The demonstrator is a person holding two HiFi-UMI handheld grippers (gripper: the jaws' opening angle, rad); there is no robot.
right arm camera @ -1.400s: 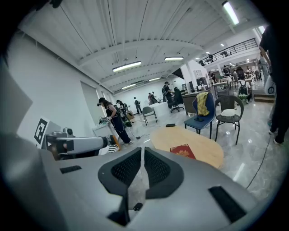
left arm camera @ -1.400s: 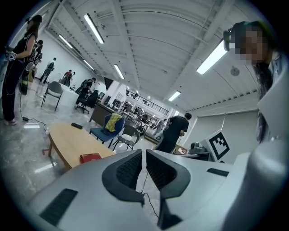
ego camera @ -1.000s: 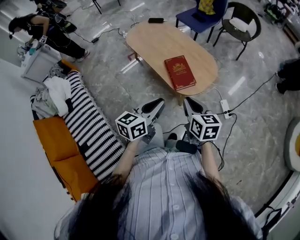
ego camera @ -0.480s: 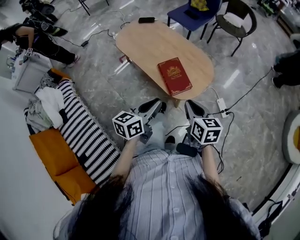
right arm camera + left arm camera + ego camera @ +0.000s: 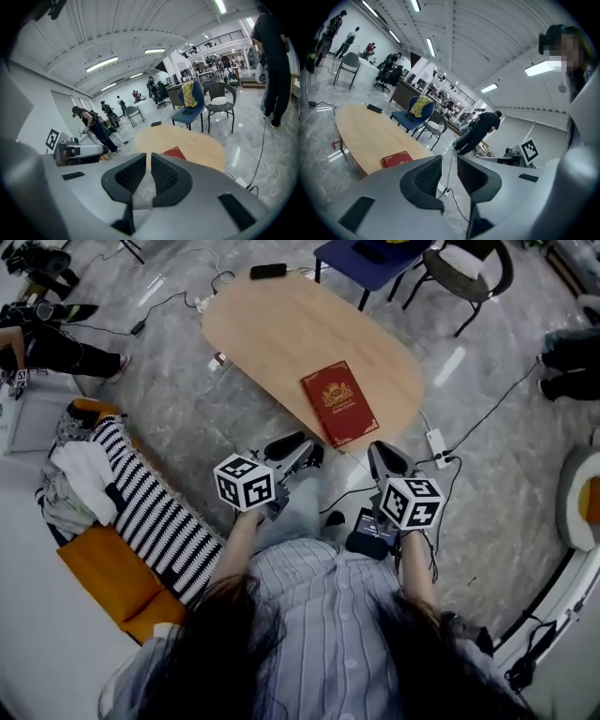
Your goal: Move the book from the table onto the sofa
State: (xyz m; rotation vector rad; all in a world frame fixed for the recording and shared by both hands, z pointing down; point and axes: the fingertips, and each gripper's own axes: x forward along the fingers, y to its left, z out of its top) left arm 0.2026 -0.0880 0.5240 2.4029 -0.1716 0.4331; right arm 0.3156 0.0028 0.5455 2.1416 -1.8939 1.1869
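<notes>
The book (image 5: 339, 403) lies closed and flat at the table's (image 5: 272, 324) near edge, within reach of both grippers and not yet on the sofa (image 5: 103, 568), which stands well apart on the person's left. The left gripper (image 5: 300, 448) has just been parting its jaws, with nothing between them, probably to take the book's edge. The right gripper (image 5: 382, 454) is clenched and empty. Both grippers point forward and slightly down toward the book, held side by side.

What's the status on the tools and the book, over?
Left tool empty, jaws just opening. Right tool shut, empty. Book flat on table, near edge, untouched. Nothing between tools and book.
</notes>
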